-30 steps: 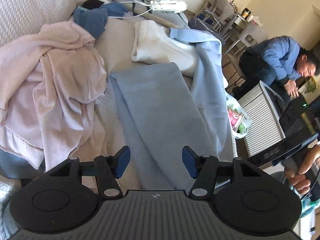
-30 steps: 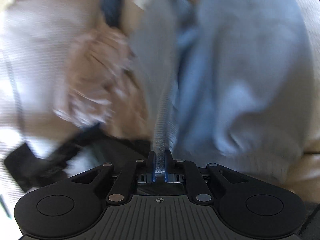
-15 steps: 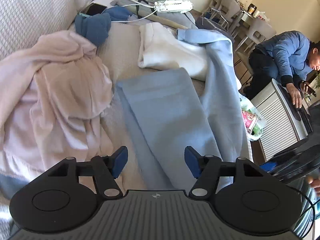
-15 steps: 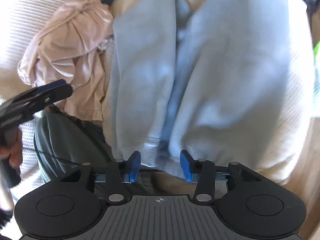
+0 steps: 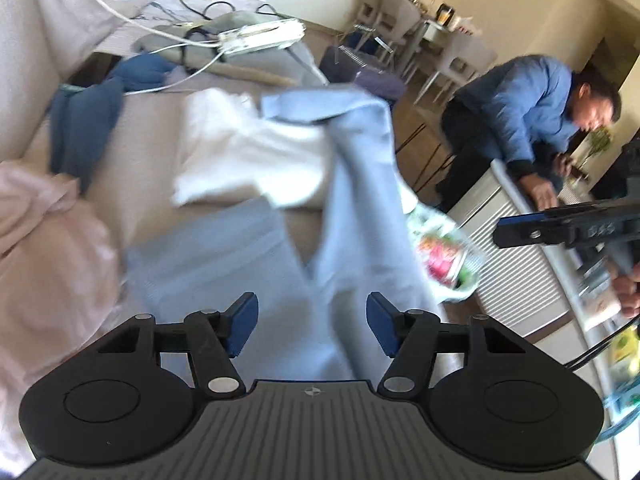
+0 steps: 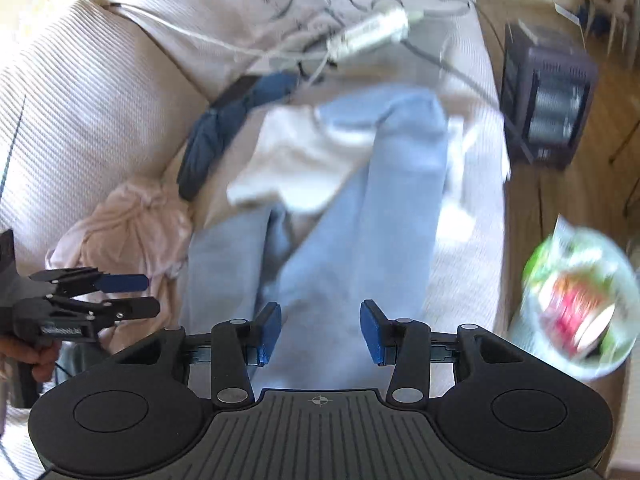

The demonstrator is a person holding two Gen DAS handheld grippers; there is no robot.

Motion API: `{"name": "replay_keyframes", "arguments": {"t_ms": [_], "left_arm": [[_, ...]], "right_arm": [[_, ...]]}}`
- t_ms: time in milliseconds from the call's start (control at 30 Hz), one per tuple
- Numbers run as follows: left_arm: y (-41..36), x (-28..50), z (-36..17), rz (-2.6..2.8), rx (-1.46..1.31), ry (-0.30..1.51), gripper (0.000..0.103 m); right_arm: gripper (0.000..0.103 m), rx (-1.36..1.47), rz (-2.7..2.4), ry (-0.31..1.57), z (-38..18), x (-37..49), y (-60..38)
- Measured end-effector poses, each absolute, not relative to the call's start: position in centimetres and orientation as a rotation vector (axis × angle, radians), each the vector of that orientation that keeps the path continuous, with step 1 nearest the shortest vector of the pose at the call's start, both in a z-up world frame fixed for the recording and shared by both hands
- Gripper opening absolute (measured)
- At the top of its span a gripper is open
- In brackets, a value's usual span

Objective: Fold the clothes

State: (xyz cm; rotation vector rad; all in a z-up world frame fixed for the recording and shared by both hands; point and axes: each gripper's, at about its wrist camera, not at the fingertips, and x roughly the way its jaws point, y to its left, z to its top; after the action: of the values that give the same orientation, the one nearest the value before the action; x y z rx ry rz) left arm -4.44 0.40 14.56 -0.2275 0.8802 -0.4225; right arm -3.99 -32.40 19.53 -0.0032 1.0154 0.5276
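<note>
A light blue garment [image 5: 360, 216] lies stretched along a beige sofa seat, one part folded flat [image 5: 224, 256]; it also shows in the right wrist view [image 6: 360, 240]. A white garment [image 5: 248, 160] lies under its far end. A pink garment [image 5: 44, 248] is heaped at the left, also in the right wrist view [image 6: 128, 224]. My left gripper [image 5: 312, 326] is open and empty above the blue garment's near end; it shows from the side in the right wrist view [image 6: 132, 294]. My right gripper [image 6: 320, 332] is open and empty above the same garment, and shows in the left wrist view [image 5: 560, 232].
A dark blue cloth [image 5: 84, 128], a power strip [image 5: 260, 36] with white cables and a cushion [image 6: 256, 4] lie at the sofa's far end. A plastic bag [image 6: 576, 304] hangs off the right edge. A heater [image 6: 548, 96] stands on the wooden floor. A person in blue [image 5: 528, 116] bends over nearby.
My right gripper was shut on the blue garment's edge, opened and let it go, then rose and pulled back. My left gripper stayed open and tilted up a little.
</note>
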Motion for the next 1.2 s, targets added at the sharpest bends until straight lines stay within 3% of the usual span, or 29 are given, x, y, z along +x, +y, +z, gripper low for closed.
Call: {"name": "replay_keyframes", "arguments": {"t_ms": [300,367,667,833,933,1033,1200], "left_arm": [[-5.8,0.6,12.2,-0.565,-0.138,0.911,0.057],[-6.9,1.4,11.0,-0.605,-0.12,0.933,0.049],[-7.6,3.1,6.8,-0.661,-0.075,1.031,0.048],[-6.6,2.9,5.9,-0.67,-0.105,1.045,0.049],[-6.3,2.6,5.8,-0.664,-0.13,1.054,0.049],[-5.9,2.5,6.0,-0.649,-0.147,1.056,0.049],[-5.0,1.8,6.8,-0.622,-0.156,1.057,0.049]], "right_arm": [[0.045,-0.079,0.7,0.926,20.3,4.8,-28.8],[0.045,-0.079,0.711,0.909,20.0,7.4,-27.1],[0.044,-0.632,0.806,0.832,17.6,16.0,-17.1],[0.044,-0.789,0.795,0.866,13.9,19.1,-14.1],[0.039,-0.844,0.745,0.894,11.1,20.5,-12.6],[0.009,-0.824,0.709,0.897,10.6,20.8,-12.5],[0.006,-0.686,0.743,0.844,16.3,17.9,-15.9]]}}
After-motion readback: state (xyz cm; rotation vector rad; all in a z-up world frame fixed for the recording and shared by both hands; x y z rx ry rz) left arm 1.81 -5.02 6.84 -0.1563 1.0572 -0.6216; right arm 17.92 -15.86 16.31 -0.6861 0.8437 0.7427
